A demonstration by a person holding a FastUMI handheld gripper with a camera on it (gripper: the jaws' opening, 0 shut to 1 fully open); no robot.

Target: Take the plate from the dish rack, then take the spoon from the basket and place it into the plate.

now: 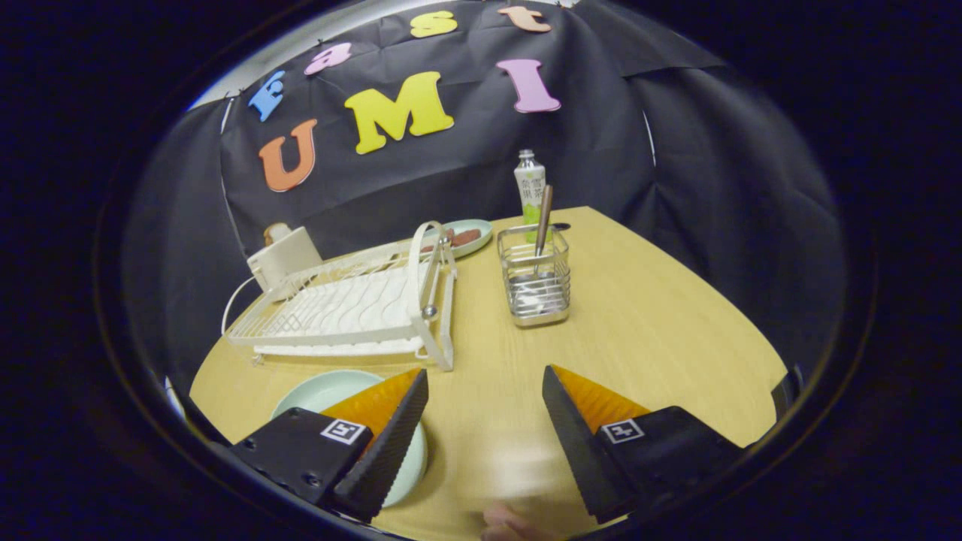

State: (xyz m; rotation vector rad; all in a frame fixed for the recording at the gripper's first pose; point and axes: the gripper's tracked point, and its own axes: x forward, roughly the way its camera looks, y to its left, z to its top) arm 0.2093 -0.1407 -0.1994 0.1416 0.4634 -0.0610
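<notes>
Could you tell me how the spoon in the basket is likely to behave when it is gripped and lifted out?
The spoon looks rigid, so it should not flex. Its thin, smooth handle leans on the basket rim and may slip or pivot between the fingers. The light wire basket could tip or drag along. The hand-held gripper is open, short of it.

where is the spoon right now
In the gripper view, the spoon stands upright in the wire basket on the table, beyond the open fingers, right of the dish rack and in front of a bottle.
</notes>
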